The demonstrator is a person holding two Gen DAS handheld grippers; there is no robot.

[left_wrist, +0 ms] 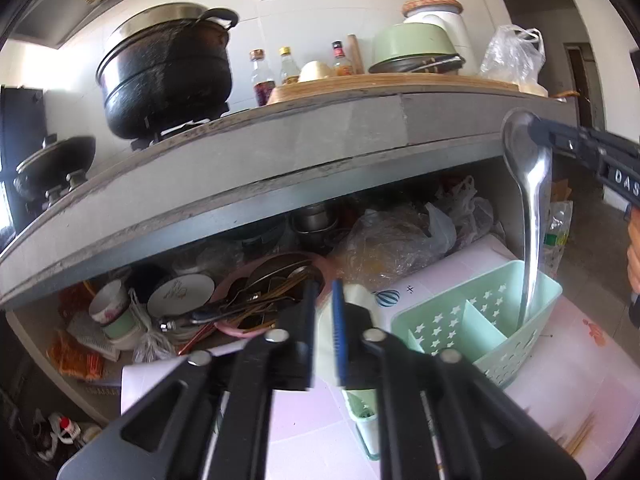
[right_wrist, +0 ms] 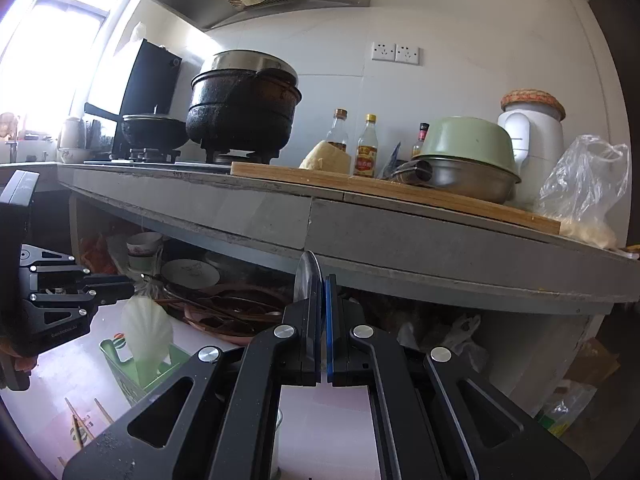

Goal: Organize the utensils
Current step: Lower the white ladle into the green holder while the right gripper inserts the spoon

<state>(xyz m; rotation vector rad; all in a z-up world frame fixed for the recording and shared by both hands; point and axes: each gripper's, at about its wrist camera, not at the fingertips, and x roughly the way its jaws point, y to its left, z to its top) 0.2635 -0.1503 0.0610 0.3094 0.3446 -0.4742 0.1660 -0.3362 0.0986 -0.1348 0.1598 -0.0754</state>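
Grey desk [left_wrist: 360,128] across the back, loaded with cookware, a black pot [left_wrist: 168,76] on the burner; no part in the job.

Open shelf [left_wrist: 40,320] beneath it, crammed with bags and dishes. Pink basin [left_wrist: 236,326] there, full of loose cutlery and chopsticks, probably the pile to sort from.

Pink desk [left_wrist: 580,360] in front, serves as the sorting spot.

Mint caddy [left_wrist: 460,320] on the pink desk, star cut-outs, split into compartments so that each kind of utensil gets its own slot.

Right claw [right_wrist: 323,292] closed tight on the bowl of the steel spoon [left_wrist: 528,200]. Holds it upright, handle down, handle end already inside the caddy's far right compartment. Bowl-end grip likely chosen so the handle goes in first and stands. Looks mid-drop, not yet let go.

Left claw [left_wrist: 322,292] parted a little, nothing pressed between the pads. Hovers just above the pale scoop [right_wrist: 148,324].

Pale scoop stands head up in the small green holder [right_wrist: 132,372], near the caddy on the pink desk. Looks parked there, free of the claw.

Loose chopsticks [right_wrist: 80,420] flat on the pink desk, unsorted.

Risk, as a guess: spoon tipping against the caddy wall on release.
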